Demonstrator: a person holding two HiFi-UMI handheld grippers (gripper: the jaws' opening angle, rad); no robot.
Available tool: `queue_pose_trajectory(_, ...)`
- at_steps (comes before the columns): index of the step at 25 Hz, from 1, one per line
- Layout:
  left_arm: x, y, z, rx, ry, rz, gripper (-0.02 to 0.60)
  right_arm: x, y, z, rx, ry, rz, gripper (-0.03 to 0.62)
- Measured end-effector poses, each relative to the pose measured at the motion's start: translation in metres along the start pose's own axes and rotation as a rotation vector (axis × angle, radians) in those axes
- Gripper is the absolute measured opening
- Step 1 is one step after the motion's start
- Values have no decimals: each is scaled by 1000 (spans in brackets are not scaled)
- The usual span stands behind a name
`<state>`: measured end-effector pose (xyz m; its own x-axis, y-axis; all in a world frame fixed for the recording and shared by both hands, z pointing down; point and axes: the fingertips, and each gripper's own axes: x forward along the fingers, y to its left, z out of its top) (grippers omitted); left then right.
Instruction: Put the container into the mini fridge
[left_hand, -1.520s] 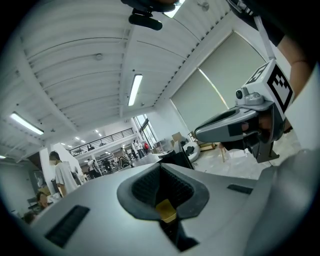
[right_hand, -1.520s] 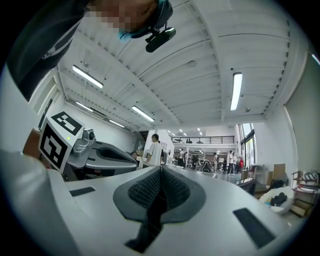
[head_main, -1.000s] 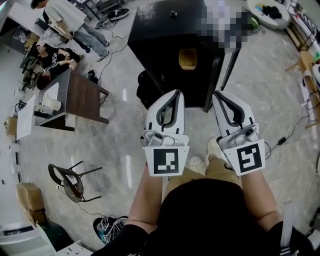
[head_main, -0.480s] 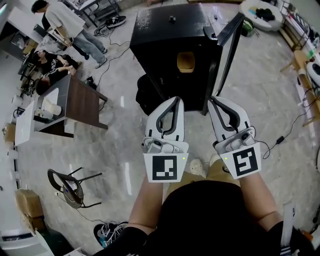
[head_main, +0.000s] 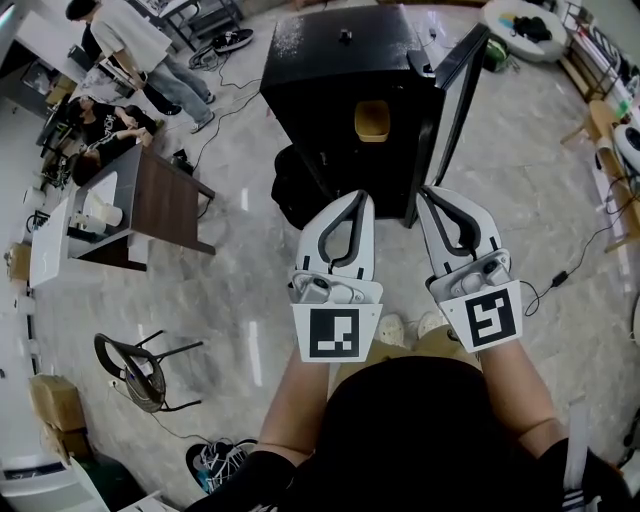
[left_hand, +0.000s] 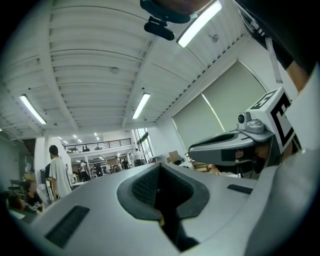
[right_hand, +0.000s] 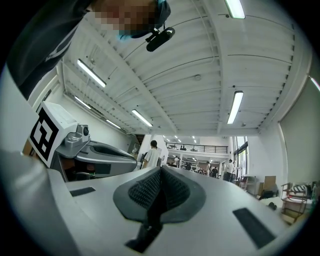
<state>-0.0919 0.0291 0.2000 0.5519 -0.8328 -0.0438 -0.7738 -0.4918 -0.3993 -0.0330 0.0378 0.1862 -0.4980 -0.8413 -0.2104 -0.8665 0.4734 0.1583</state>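
Fingers of the left gripper (head_main: 358, 197) and right gripper (head_main: 427, 192) are pressed together, empty. Ahead of them, the container (head_main: 371, 121) is seen inside the fridge (head_main: 320, 80), its door (head_main: 455, 95) swung open. Bare floor (head_main: 240, 280) lies leftward.

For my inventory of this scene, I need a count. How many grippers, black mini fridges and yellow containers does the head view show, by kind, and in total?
grippers: 2 (left gripper, right gripper)
mini fridge: 1
yellow container: 1
total: 4
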Motion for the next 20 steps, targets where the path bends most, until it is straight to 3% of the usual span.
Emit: queue_pose_trajectory(20,0,-1,-7,-17,8,-6,23,-3,-2,-3,-5,8,-15,35)
